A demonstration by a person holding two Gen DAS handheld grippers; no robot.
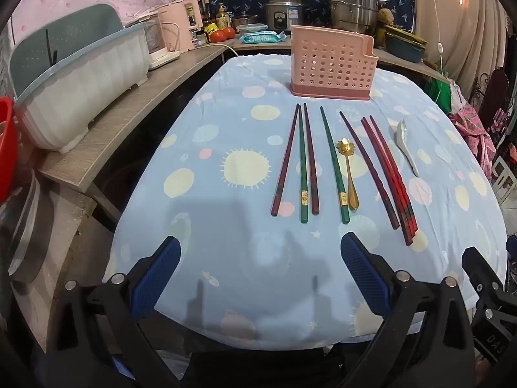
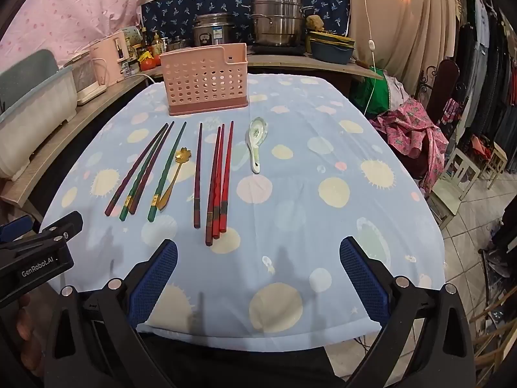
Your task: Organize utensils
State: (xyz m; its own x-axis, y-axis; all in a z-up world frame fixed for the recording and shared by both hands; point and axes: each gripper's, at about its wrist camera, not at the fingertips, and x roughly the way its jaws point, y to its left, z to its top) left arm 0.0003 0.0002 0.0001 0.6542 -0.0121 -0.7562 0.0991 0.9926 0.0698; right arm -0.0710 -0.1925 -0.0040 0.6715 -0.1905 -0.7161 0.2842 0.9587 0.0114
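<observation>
Two pairs of tongs hang over the near edge of a desk (image 1: 200, 194) covered in a pale blue cloth printed with suns and planets. The left tongs (image 1: 260, 286) are spread as wide as they go, blue pads apart, with nothing between them — only bare cloth. The right tongs (image 2: 258, 286) are just as wide and just as empty; they sit beside the left pair, to its right.

Beyond both pairs, well clear of the pads, the utensils lie in a row on the cloth with their handles toward the tongs. Ahead of the left tongs lie two dark red chopsticks (image 1: 286, 161) with a green chopstick (image 1: 302, 168) between them, then a second green chopstick (image 1: 334, 165), and just beside it a gold spoon (image 1: 348, 174) with a flower-shaped bowl. Farther right, ahead of the right tongs, come another dark chopstick (image 2: 197, 174) and a close bundle of red chopsticks (image 2: 221, 177). Right of these, apart, lies a white ceramic spoon (image 2: 257, 144).

Farther still, past the chopstick tips, a pink perforated utensil holder (image 2: 205, 79) stands upright on the desk. Behind it a counter carries steel pots (image 2: 278, 19) and small appliances.
</observation>
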